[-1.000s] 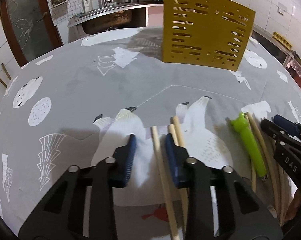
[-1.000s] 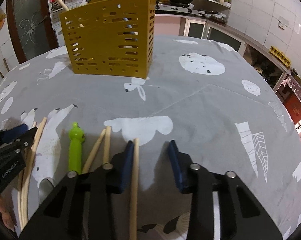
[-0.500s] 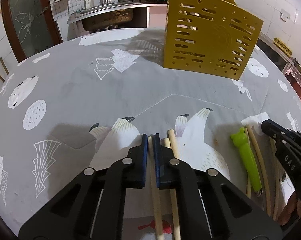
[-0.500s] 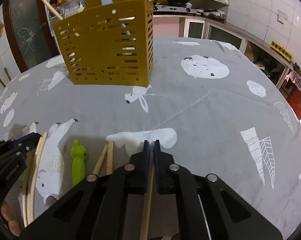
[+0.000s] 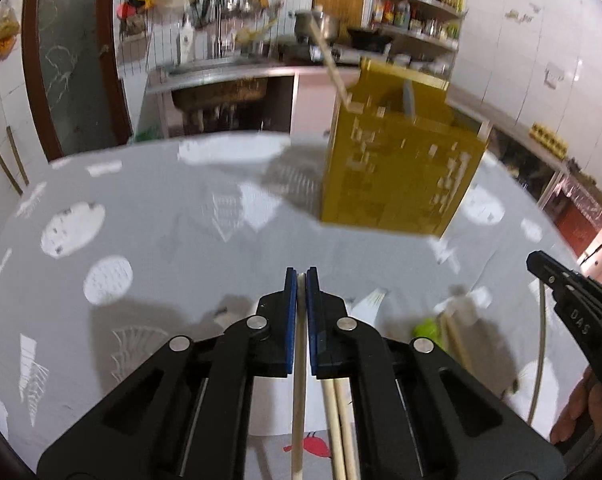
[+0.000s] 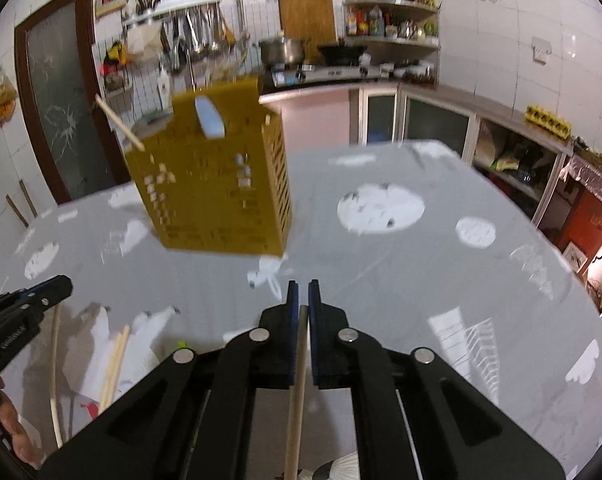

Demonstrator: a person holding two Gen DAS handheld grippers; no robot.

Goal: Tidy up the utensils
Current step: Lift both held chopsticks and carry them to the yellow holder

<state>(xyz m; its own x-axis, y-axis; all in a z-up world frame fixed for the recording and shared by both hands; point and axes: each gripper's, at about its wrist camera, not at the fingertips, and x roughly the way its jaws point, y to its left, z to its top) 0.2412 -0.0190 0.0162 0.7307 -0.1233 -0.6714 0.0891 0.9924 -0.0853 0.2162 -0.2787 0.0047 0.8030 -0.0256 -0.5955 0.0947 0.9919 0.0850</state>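
My left gripper [image 5: 301, 276] is shut on a wooden chopstick [image 5: 299, 400] and holds it above the grey patterned tablecloth [image 5: 161, 248]. My right gripper [image 6: 304, 292] is shut on another wooden chopstick [image 6: 296, 400], also lifted off the table. The yellow perforated utensil holder [image 5: 397, 176] stands ahead at the far side; it also shows in the right wrist view [image 6: 217, 196], with a chopstick and a pale handle sticking out. More chopsticks [image 5: 341, 432] and a green utensil [image 5: 429, 330] lie on the cloth below.
The right gripper's body [image 5: 573, 316] shows at the right edge of the left wrist view. Loose chopsticks [image 6: 115, 364] lie at the lower left in the right wrist view. A kitchen counter [image 6: 341, 80] with pots stands behind the table.
Both grippers closed on a chopstick each, then lifted them off the cloth and tilted up toward the yellow holder. The view is blurred from motion.
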